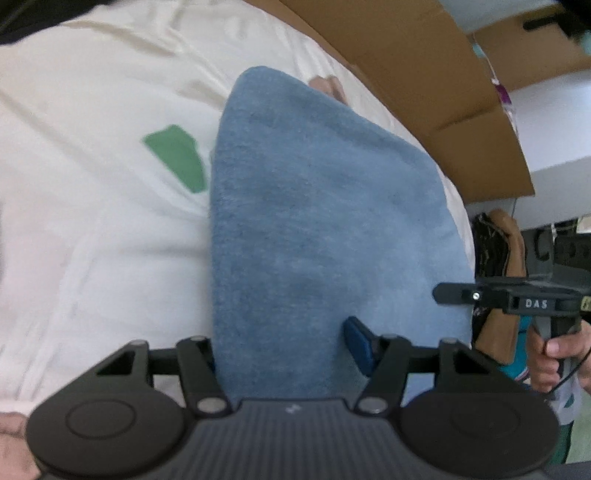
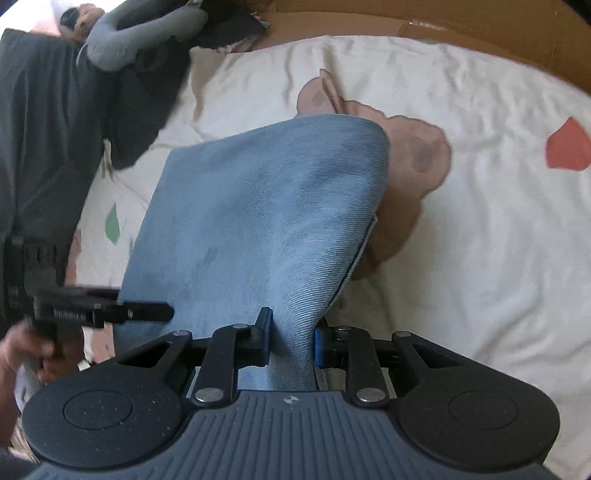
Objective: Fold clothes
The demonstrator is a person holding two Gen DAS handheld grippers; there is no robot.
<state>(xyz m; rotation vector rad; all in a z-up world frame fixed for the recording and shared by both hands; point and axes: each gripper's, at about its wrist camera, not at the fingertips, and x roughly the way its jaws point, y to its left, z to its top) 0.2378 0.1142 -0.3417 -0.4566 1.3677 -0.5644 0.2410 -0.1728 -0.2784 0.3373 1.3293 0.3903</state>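
A blue fleecy cloth (image 1: 314,221) hangs lifted over the bed, held by both grippers. In the left wrist view it fills the gap of my left gripper (image 1: 284,345); the right blue pad (image 1: 356,345) presses its edge and the left finger is hidden behind the cloth. In the right wrist view my right gripper (image 2: 291,341) is shut on a bunched edge of the same blue cloth (image 2: 258,206). Each view also shows the other gripper: the right gripper (image 1: 454,293) sits at the cloth's right edge, and the left gripper (image 2: 147,314) at its left edge, each in a hand.
A cream bedsheet (image 1: 92,221) with green, brown and red prints lies beneath the cloth, seen also as the bedsheet (image 2: 480,221). A cardboard box (image 1: 424,74) borders the bed's far side. Dark clothes (image 2: 48,129) and a grey garment (image 2: 140,33) are piled at the upper left.
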